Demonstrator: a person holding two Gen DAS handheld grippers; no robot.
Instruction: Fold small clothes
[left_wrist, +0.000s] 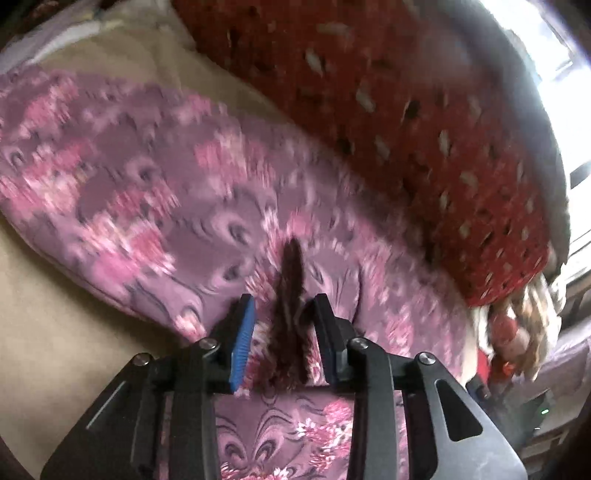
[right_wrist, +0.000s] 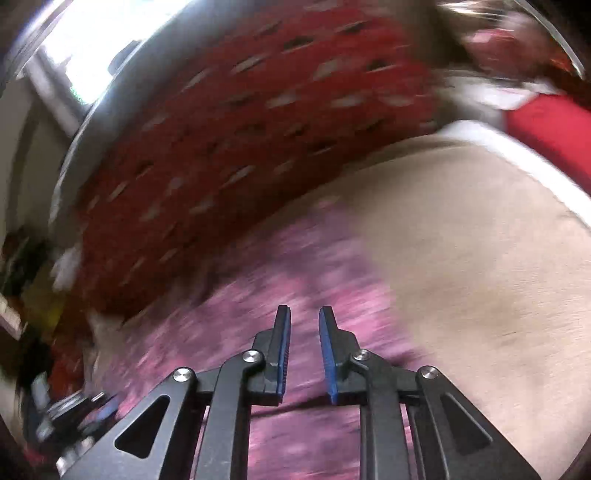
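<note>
A beige sheet (left_wrist: 55, 295) covers the surface, with bright window light at the frame edges; behind it rises a red patterned blanket (left_wrist: 424, 129) with pale and dark flecks; no container shows clearly in either view. A purple floral garment (left_wrist: 129, 192) lies spread on the sheet, in front of the blanket. Both views are smeared by motion, the right wrist view most of all, so the print dissolves into pink streaks; clutter at the blanket's end, pale and red, cannot be made out. The left gripper (left_wrist: 284, 310) stands partly parted, its blue pad (left_wrist: 242, 343) clear of a raised dark-maroon ridge of cloth (left_wrist: 290, 295) standing between the jaws, seemingly unpinched. The right gripper (right_wrist: 303, 332) hangs over the garment with a narrow gap and nothing between its fingers.
</note>
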